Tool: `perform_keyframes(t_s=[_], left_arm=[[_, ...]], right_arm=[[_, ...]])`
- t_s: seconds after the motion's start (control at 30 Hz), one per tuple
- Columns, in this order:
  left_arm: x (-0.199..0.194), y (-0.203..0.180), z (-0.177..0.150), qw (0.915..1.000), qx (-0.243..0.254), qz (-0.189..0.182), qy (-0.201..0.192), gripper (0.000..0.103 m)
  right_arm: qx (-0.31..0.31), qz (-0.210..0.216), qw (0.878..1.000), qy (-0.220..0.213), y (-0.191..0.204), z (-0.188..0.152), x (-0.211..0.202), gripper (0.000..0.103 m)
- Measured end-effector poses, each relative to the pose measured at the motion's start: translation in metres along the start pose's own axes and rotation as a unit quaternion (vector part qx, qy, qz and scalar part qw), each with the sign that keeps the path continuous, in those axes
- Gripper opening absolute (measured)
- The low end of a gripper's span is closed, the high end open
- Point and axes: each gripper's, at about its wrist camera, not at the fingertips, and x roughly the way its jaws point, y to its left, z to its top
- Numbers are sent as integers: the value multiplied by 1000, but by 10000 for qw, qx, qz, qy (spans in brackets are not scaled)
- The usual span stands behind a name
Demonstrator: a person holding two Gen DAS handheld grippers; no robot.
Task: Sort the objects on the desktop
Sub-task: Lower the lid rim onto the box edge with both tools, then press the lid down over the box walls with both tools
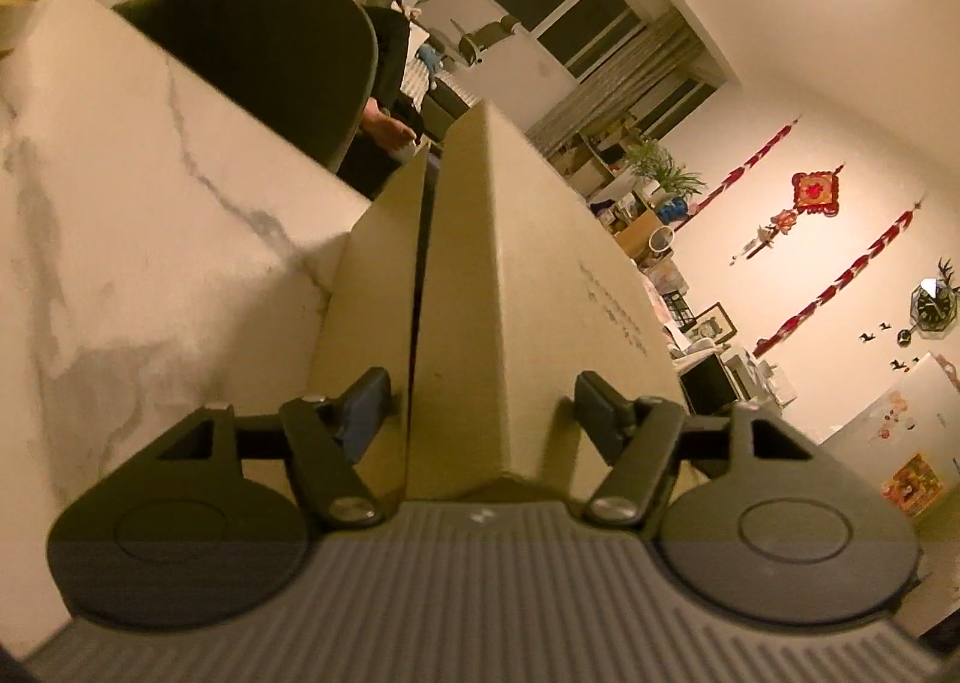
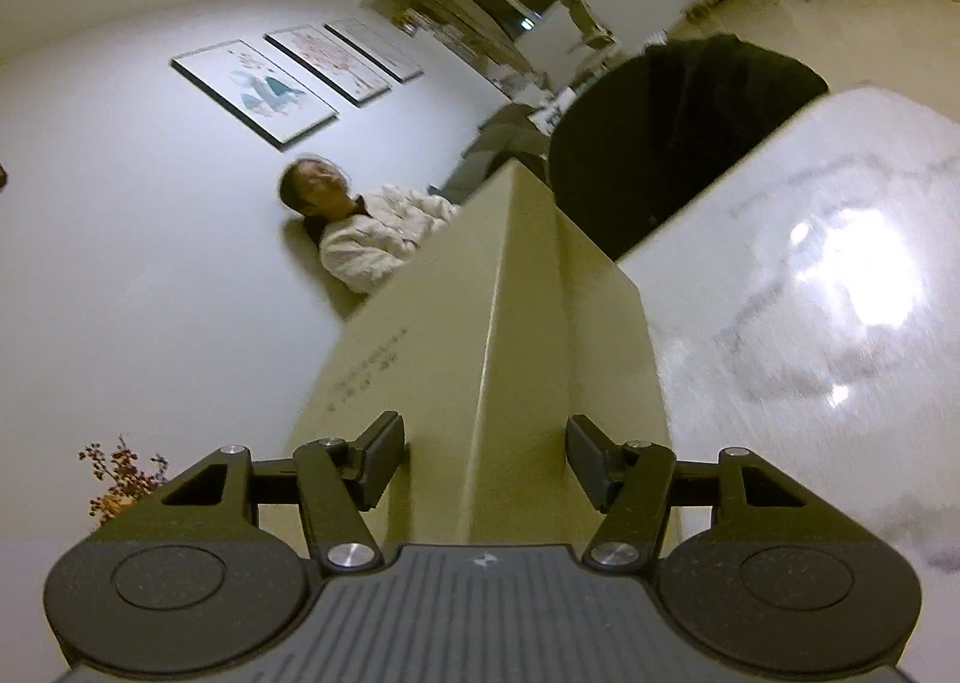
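Observation:
A tan cardboard box (image 1: 516, 287) rests on the white marble table (image 1: 150, 191). In the left wrist view my left gripper (image 1: 480, 413) straddles one end of the box, its two pads pressed against the box's sides across a flap seam. In the right wrist view the same box (image 2: 480, 323) fills the centre, and my right gripper (image 2: 486, 461) clamps its other end, both pads against the cardboard. Both cameras are rolled sideways, so the table (image 2: 810, 293) looks vertical. Small printed text runs along one face of the box.
A dark chair (image 1: 270, 59) stands behind the table, and it also shows in the right wrist view (image 2: 672, 131). A seated person in white (image 2: 372, 239) is beyond the box. Shelves and red wall decorations (image 1: 810, 191) are far off.

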Motion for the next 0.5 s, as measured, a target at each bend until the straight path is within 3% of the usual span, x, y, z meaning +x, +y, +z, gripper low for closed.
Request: perform_keyframes(t_s=[0.27, 0.5], left_arm=[[3, -7, 20, 9995, 183, 252, -98, 68], [27, -1, 40, 9997, 89, 174, 116, 68]], right_arm=[[-136, 58, 9999, -9, 5, 9, 1, 64], [-43, 113, 9997, 202, -2, 32, 24, 64]])
